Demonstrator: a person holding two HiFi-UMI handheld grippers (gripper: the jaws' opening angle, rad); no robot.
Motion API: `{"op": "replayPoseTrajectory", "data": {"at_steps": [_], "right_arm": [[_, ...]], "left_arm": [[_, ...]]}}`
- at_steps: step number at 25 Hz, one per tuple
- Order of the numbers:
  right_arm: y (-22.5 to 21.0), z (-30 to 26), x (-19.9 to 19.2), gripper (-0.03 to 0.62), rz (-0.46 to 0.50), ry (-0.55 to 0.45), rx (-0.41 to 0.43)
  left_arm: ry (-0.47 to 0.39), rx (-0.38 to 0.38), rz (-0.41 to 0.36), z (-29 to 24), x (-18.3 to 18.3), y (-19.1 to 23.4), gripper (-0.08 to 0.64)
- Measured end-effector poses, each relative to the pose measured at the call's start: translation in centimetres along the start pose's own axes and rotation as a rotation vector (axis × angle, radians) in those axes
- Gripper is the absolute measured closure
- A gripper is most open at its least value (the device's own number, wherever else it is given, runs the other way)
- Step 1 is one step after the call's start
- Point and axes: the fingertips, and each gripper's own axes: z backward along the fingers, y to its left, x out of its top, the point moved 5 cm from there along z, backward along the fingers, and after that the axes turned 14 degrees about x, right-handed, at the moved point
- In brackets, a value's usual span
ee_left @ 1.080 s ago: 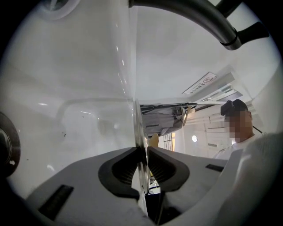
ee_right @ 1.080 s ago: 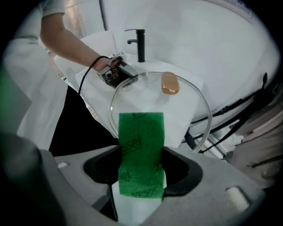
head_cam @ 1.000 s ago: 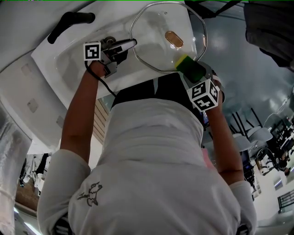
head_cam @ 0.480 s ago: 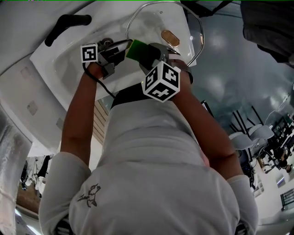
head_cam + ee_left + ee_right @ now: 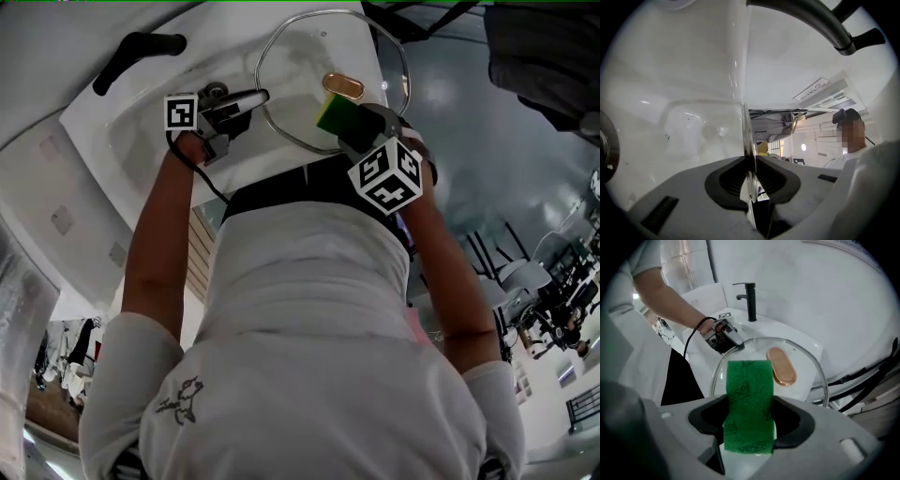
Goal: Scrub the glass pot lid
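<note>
- While its jaws pinch narrowly onto the metal rim, the left gripper (image 5: pixel 751 161) holds the glass pot lid (image 5: pixel 300 61) by its edge and points level.
- Clamped on a green sponge (image 5: pixel 749 394), the right gripper (image 5: pixel 749 420) points steeply down at the glass, and the sponge sticks out past the pads.
- That sponge sits just beside the copper-coloured knob (image 5: pixel 343 86); whether it touches the lid cannot be told.
- Under the lid is the white sink (image 5: pixel 131 141), with the black faucet (image 5: pixel 141 52) near the left gripper.
</note>
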Motion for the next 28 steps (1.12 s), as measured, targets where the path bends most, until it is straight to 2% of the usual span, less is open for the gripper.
{"op": "replayPoseTrajectory", "data": {"at_steps": [3, 7, 11, 16, 19, 23, 28], "right_arm": [[-1.1, 0.9, -1.8, 0.302, -0.019, 0.011, 0.036], [-4.6, 2.3, -5.4, 0.302, -0.094, 0.027, 0.047], [-7.9, 3.5, -7.8, 0.302, -0.182, -0.019, 0.09], [-12.9, 5.3, -10.4, 0.301, -0.245, 0.027, 0.034], [-14.0, 6.3, -8.6, 0.301, -0.206, 0.019, 0.026], [-12.8, 5.5, -2.5, 0.299, -0.136, -0.023, 0.07], [-11.9, 3.8, 2.7, 0.3, -0.151, -0.085, 0.092]], "left_arm": [[0.004, 0.002, -0.008, -0.1, 0.1, -0.1, 0.494], [0.011, 0.002, -0.03, -0.1, 0.3, -0.2, 0.494], [0.021, 0.035, -0.047, -0.2, 0.5, 0.0, 0.494], [0.022, 0.035, -0.046, -0.3, 0.7, -0.3, 0.492], [0.003, 0.05, -0.055, -0.3, 0.8, -0.4, 0.492], [-0.018, 0.064, -0.05, -0.1, 0.7, -0.5, 0.489], [-0.02, 0.08, -0.076, -0.3, 1.1, -0.6, 0.488]]}}
